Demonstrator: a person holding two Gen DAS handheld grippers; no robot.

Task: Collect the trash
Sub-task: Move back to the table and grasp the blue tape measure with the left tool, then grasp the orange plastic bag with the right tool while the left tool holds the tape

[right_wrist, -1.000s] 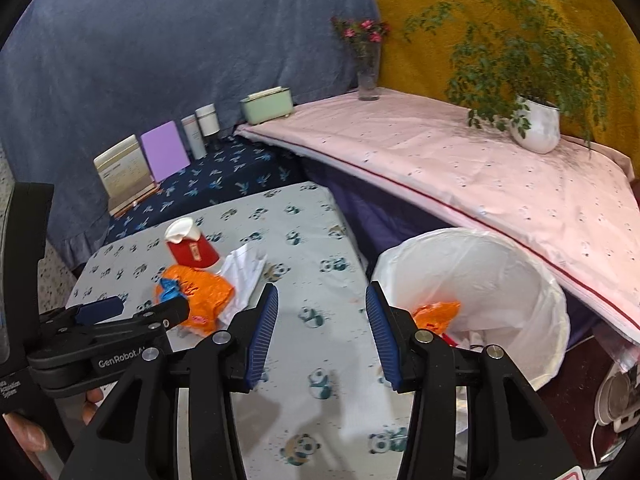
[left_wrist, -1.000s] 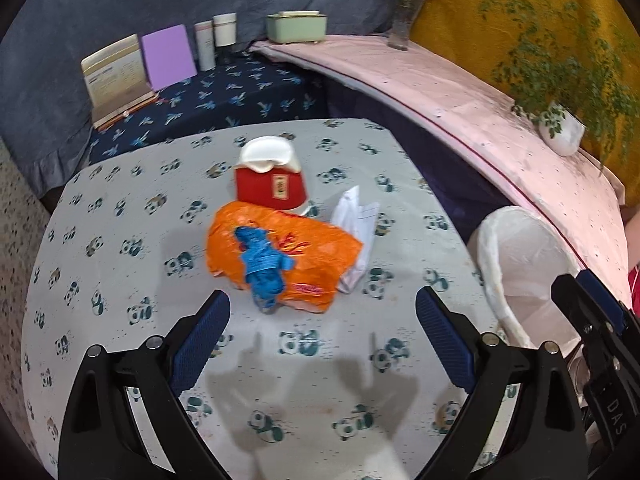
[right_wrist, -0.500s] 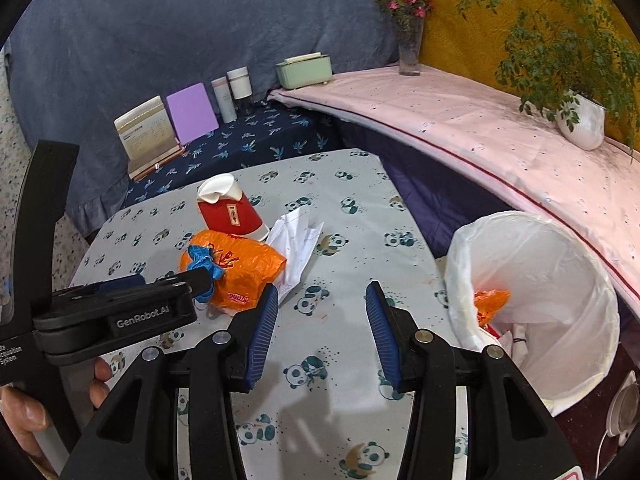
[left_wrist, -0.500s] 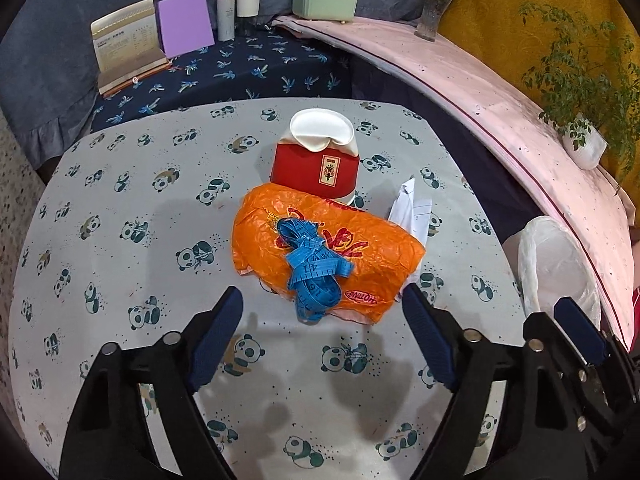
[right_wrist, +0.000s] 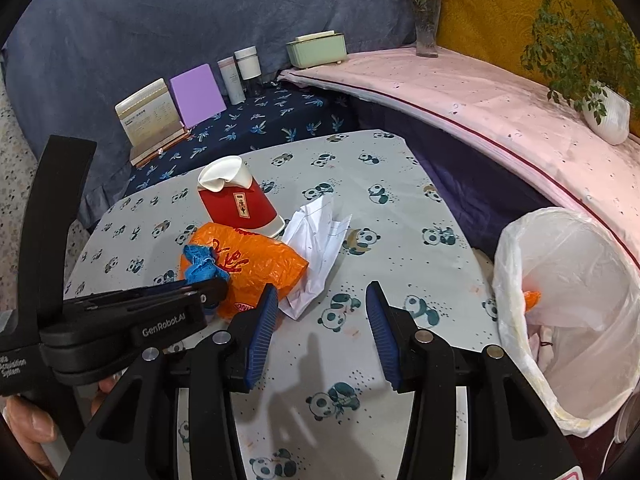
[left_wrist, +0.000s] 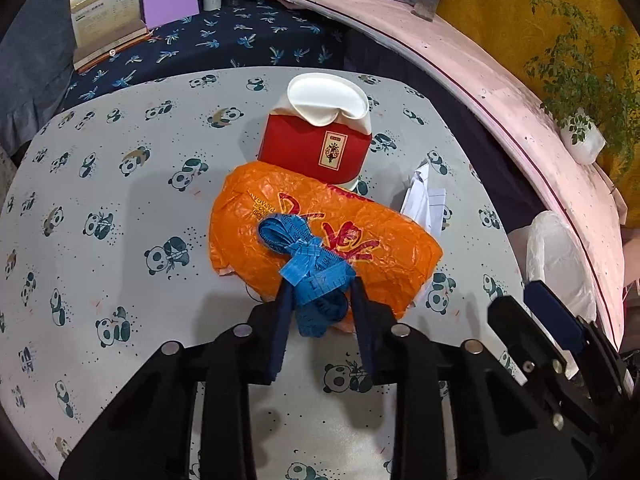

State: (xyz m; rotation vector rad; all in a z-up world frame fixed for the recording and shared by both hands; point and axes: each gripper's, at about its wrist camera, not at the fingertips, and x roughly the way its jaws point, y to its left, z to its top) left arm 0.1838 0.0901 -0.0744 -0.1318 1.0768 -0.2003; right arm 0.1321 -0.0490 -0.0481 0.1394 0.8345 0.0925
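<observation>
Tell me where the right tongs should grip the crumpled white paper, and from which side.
Grip the crumpled white paper at its near lower tip, coming from the front edge of the table. That end juts clear toward the open right tongs, while its left side tucks against the orange bag.

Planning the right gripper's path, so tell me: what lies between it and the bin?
Nothing in the right wrist view: from the right gripper to the bin there is only bare panda cloth.

tape [left_wrist: 308, 256] lies on the bag [left_wrist: 384, 256], cup [left_wrist: 320, 140] behind it, paper [left_wrist: 426, 204] to its right, bin [right_wrist: 560, 320] beside the table [left_wrist: 120, 184]
</observation>
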